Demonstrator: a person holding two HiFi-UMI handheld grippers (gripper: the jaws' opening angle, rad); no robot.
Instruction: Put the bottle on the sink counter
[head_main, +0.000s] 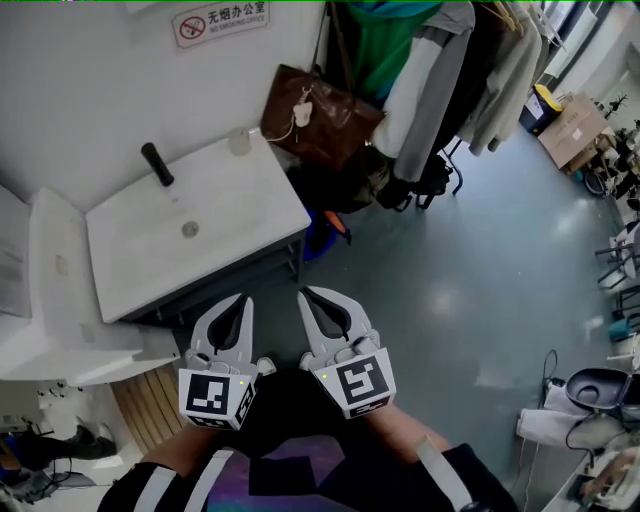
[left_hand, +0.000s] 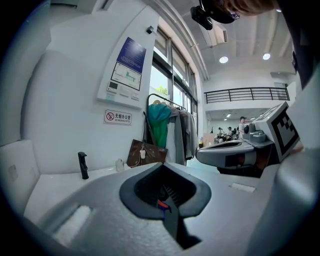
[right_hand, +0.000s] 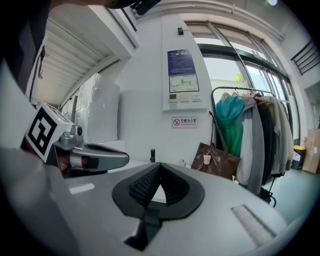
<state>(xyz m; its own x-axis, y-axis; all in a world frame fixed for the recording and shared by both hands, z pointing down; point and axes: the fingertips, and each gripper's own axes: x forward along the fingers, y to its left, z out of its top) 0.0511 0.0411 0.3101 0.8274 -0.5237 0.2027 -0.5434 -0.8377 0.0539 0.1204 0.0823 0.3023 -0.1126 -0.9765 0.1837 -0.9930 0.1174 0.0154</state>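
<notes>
Both closed, empty | left gripper (head_main: 243, 299) fingers together | right gripper (head_main: 307, 294) fingers together

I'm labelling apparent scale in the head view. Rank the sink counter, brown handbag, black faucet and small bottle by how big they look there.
1. sink counter
2. brown handbag
3. black faucet
4. small bottle
The last two look close in size. The faucet is longer and the bottle stubbier, so that order is unsure.

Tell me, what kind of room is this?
Probably an office's wash corner: a white sink with a black tap, a no-smoking sign on the wall, and coats hanging beside a brown bag.
</notes>
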